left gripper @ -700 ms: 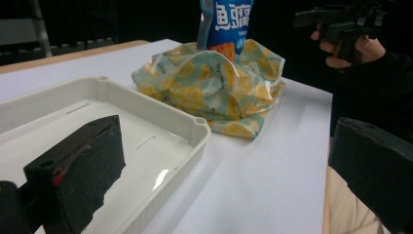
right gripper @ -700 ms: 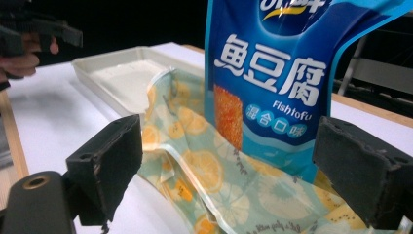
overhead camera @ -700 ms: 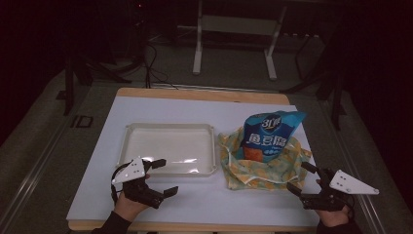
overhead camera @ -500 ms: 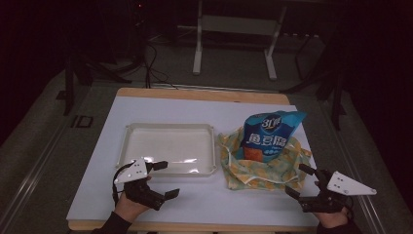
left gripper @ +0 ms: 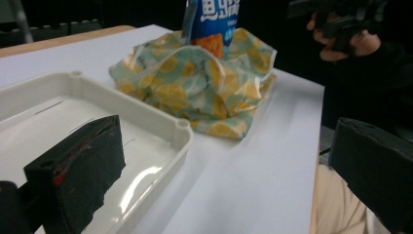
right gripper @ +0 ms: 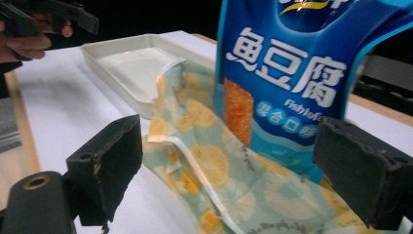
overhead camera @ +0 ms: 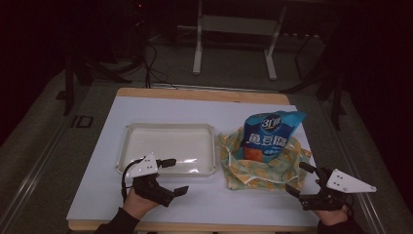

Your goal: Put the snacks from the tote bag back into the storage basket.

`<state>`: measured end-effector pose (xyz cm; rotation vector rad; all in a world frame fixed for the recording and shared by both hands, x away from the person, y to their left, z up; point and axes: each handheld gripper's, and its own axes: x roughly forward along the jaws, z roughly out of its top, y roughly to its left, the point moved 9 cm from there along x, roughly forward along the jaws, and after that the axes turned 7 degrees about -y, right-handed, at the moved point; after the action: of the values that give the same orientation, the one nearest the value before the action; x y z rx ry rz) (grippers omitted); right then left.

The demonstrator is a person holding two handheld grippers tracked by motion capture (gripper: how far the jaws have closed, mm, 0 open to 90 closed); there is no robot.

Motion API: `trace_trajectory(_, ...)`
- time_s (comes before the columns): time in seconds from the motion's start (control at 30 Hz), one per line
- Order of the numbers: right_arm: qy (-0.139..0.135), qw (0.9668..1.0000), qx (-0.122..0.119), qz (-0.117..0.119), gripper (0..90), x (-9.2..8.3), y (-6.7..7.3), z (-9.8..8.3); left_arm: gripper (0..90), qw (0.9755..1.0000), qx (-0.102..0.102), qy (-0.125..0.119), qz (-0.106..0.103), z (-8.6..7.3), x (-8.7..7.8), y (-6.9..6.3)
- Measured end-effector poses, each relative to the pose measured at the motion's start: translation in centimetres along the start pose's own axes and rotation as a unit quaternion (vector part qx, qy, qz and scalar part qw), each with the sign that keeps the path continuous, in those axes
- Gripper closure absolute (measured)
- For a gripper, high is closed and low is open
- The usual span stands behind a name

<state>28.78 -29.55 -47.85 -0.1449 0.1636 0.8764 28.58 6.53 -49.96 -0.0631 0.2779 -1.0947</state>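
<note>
A blue snack bag [overhead camera: 271, 132] stands upright inside a crumpled cloth bag [overhead camera: 258, 168] printed with lemons, right of centre on the white table. A white tray [overhead camera: 127, 146] lies to its left with nothing in it. My left gripper [overhead camera: 174, 176] hovers open at the tray's near edge, and one jaw hangs over the tray [left gripper: 182, 131] in the left gripper view. My right gripper [overhead camera: 297, 178] is open just right of the cloth bag. Its jaws frame the cloth bag [right gripper: 209, 165] and the snack bag [right gripper: 292, 73] without touching them.
The white table top [overhead camera: 97, 190] has a wooden rim at front and back. Dark floor, cables and a metal stand [overhead camera: 234, 24] lie beyond the far edge. In the left gripper view the other hand with its gripper [left gripper: 336, 14] is at top right.
</note>
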Motion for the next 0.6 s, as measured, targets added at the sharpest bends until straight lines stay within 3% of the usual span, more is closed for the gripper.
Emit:
trace_trajectory(0.1,0.006,0.9999,-0.011,-0.008,12.7,0.0,-0.3,0.1,0.3,1.0000,0.006,0.003,0.001,0.5,0.4,0.1)
trace_trajectory(0.37,-0.001,1.0000,-0.006,-0.008,12.6,0.0,-0.9,1.0,0.3,0.9998,0.018,0.008,0.003,1.8,1.7,0.1)
trace_trajectory(0.6,-0.007,0.9998,-0.002,-0.016,12.5,0.0,-1.8,1.8,0.3,0.9998,0.014,0.011,-0.005,2.4,3.2,0.1)
